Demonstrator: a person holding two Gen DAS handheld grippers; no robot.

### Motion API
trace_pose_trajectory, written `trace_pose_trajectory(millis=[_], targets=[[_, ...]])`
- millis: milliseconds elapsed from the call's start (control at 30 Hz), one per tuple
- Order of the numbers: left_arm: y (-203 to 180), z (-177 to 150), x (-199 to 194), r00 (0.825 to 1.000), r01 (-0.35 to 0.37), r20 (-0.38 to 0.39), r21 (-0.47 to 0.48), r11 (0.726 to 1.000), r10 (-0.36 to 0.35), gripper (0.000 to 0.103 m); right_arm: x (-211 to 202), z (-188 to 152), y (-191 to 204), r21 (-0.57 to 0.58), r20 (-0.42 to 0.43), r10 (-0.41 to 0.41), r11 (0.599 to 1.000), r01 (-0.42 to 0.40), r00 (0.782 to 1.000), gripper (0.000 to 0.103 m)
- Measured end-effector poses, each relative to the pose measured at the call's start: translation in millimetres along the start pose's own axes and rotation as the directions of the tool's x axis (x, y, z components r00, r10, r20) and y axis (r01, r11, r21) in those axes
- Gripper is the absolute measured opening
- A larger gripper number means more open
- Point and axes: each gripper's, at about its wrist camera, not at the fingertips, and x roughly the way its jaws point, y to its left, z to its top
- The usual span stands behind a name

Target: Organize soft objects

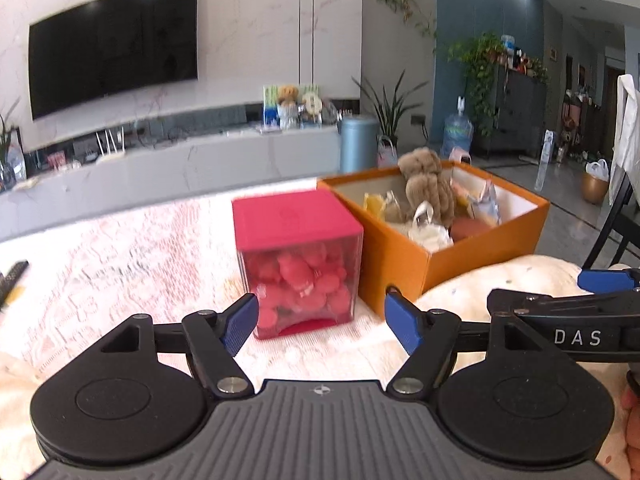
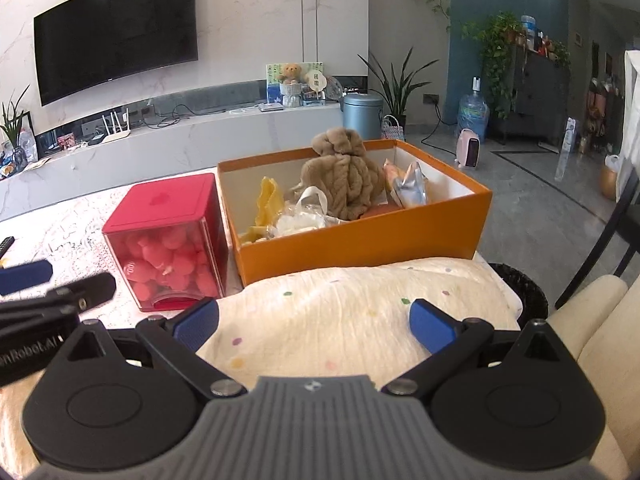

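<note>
Left wrist view: left tongs (image 1: 320,320) spread wide, nothing between the blue pads, low over the tabletop (image 1: 120,248) with its pink-patterned cloth. Just ahead, red box (image 1: 298,264) with a clear front, full of pink balls, touching or nearly touching the orange box (image 1: 472,252) to its right. Inside the orange box: brown knit plush (image 1: 426,184) upright, yellow piece, white bag, foil packet. Right wrist view: right tongs (image 2: 316,322) released as well, pads set to either side of the cream blanket (image 2: 360,304) with coloured dots, not pressing it. Blanket lying against the near wall of the orange box, at the tabletop's right end. Left tongs' arm showing at this view's left edge.
</note>
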Motion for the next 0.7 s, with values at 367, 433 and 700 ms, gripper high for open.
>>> trace_pose_trajectory(millis=[367,433,700], targets=[[5,-23,3,0.998,-0.022,-0.051,-0.008,1.0,0.021,0.085,4,-5,2,-0.006,0.013,0.002,1.0,-0.002,1.0,0.1],[4,-23,2,0.999,-0.024,-0.049,-0.008,1.0,0.024,0.085,4,-5,2,-0.01,0.015,0.0,1.0,0.001,1.0,0.1],[4,-21,0,0.998,-0.027,-0.055,-0.011,1.0,0.027,0.085,2,-5,3,-0.015,0.024,-0.007,1.0,0.007,1.0,0.1]])
